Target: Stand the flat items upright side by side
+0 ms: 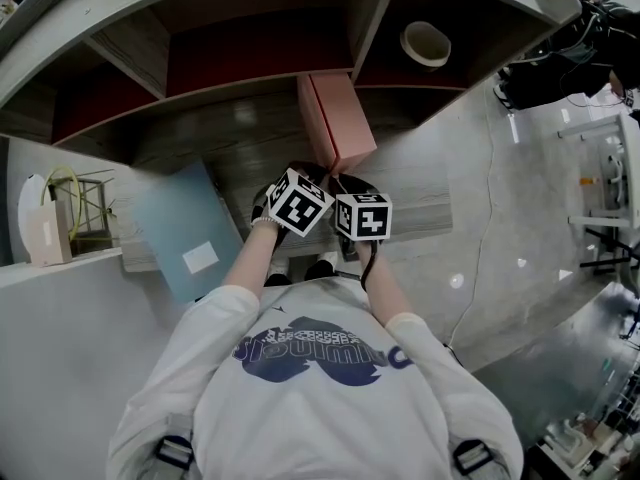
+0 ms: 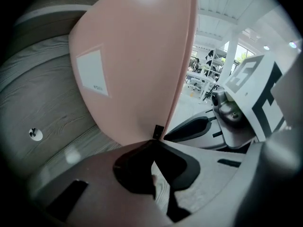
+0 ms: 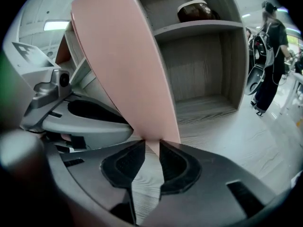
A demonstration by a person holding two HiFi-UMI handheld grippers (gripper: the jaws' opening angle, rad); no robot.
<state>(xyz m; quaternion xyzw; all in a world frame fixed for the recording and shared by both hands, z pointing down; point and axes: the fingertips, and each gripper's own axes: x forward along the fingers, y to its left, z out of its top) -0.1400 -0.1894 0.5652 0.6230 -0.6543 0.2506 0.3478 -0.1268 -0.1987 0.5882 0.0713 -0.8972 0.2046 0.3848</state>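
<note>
Pink folder (image 1: pixel 340 118) stands upright on the wood-grain bench (image 1: pixel 420 193), in front of the shelf divider. From above it shows two faces; I cannot tell whether it is one folder or two. My left claw (image 2: pixel 155 143) is pinched tight on its lower near corner. My right claw (image 3: pixel 152 148) is narrow, pads against a pink bottom edge. In the head view the marker cubes cover both claws' tips. Blue folder (image 1: pixel 185 230) lies flat at left, its near end past the bench's front edge. Tape roll (image 1: pixel 425 43) sits in the right shelf bay, half in shadow.
</note>
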